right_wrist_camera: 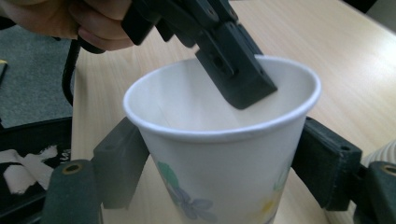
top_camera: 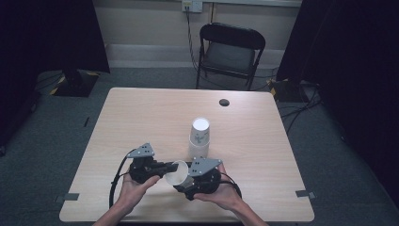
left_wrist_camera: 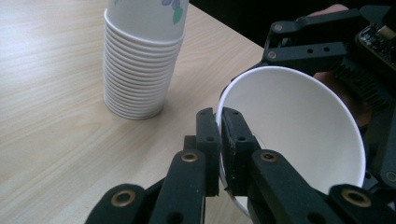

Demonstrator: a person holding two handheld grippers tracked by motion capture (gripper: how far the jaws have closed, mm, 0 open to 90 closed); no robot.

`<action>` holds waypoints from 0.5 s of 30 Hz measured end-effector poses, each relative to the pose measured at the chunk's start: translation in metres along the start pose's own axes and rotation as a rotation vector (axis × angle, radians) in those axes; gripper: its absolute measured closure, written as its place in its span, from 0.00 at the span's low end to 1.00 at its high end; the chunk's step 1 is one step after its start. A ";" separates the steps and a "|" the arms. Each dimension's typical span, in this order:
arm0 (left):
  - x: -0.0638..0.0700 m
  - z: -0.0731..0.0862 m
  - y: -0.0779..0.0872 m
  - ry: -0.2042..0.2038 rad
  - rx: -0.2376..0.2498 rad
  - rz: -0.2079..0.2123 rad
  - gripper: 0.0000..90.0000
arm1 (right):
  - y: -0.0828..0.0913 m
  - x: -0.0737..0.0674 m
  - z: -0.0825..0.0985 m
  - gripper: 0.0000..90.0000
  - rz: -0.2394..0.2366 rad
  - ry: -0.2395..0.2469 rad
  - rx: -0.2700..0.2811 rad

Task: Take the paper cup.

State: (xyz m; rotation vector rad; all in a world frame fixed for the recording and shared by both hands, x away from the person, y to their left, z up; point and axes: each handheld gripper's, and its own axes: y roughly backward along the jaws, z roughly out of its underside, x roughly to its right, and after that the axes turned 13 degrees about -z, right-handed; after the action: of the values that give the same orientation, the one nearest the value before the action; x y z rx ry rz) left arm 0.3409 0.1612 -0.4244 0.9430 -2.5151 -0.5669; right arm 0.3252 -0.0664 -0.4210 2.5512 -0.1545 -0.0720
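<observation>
A white paper cup (top_camera: 178, 172) with a flower print is held over the table's near edge, tilted with its mouth toward the left. My left gripper (top_camera: 168, 166) is shut on its rim, one jaw inside the cup (left_wrist_camera: 299, 126) and one outside, as the left gripper view (left_wrist_camera: 220, 135) shows. My right gripper (top_camera: 184, 180) holds the cup's body: in the right gripper view its pads (right_wrist_camera: 119, 163) lie against both sides of the cup (right_wrist_camera: 210, 121). A hand holds each gripper.
An upside-down stack of the same paper cups (top_camera: 199, 138) stands just behind the grippers, close to the held cup (left_wrist_camera: 140, 70). The wooden table (top_camera: 141, 117) has a dark round hole (top_camera: 224, 102) near its far edge. A black folding chair (top_camera: 230, 52) stands beyond.
</observation>
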 end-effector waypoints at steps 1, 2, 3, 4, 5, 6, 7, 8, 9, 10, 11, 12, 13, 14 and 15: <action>0.001 0.000 0.000 -0.003 -0.009 -0.002 0.96 | 0.000 0.000 0.000 0.24 0.001 0.006 0.001; 0.001 0.000 -0.001 0.001 -0.016 0.004 0.96 | -0.001 0.000 0.000 0.23 0.002 0.010 0.000; 0.001 0.001 -0.002 0.002 -0.022 0.001 0.96 | -0.002 0.000 0.000 0.22 -0.002 0.012 0.002; 0.002 0.001 -0.002 0.005 -0.023 -0.003 0.96 | -0.003 0.000 0.000 0.22 -0.004 0.008 0.005; 0.002 0.001 -0.002 0.006 -0.027 0.005 0.97 | -0.003 0.001 0.000 0.21 -0.004 0.007 0.006; 0.002 0.001 -0.002 0.006 -0.028 0.006 0.96 | -0.004 0.001 0.000 0.21 -0.010 0.005 0.007; 0.002 0.001 -0.002 0.004 -0.026 0.000 0.96 | -0.004 0.001 -0.001 0.22 -0.012 0.006 0.007; 0.001 0.001 -0.002 0.011 -0.024 -0.004 0.96 | -0.004 0.000 -0.001 0.26 -0.012 0.005 0.007; 0.000 0.001 -0.001 0.012 -0.022 0.000 0.96 | -0.004 0.000 -0.001 0.28 -0.017 0.004 0.006; 0.000 0.001 -0.001 0.005 -0.023 0.001 0.96 | -0.004 0.000 -0.001 0.29 -0.010 0.010 0.006; 0.000 0.001 -0.001 0.004 -0.023 0.000 0.95 | -0.004 -0.001 -0.001 0.30 -0.011 0.006 0.006; 0.001 0.001 0.000 0.002 -0.020 -0.006 0.94 | -0.004 -0.001 -0.001 0.31 -0.013 0.005 0.004; 0.002 0.002 0.000 0.001 -0.014 -0.007 0.93 | -0.003 -0.001 -0.001 0.32 -0.014 0.002 0.006; 0.002 0.002 0.000 -0.007 -0.009 -0.011 0.91 | -0.003 0.000 0.000 0.33 -0.021 -0.008 0.012; 0.002 0.001 0.001 -0.004 0.001 -0.015 0.88 | -0.002 0.000 0.000 0.34 -0.022 -0.017 0.015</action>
State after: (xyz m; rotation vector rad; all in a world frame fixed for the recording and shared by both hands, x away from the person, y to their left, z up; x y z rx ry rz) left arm 0.3386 0.1611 -0.4247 0.9628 -2.5146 -0.5725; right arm 0.3258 -0.0649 -0.4223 2.5676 -0.1345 -0.1012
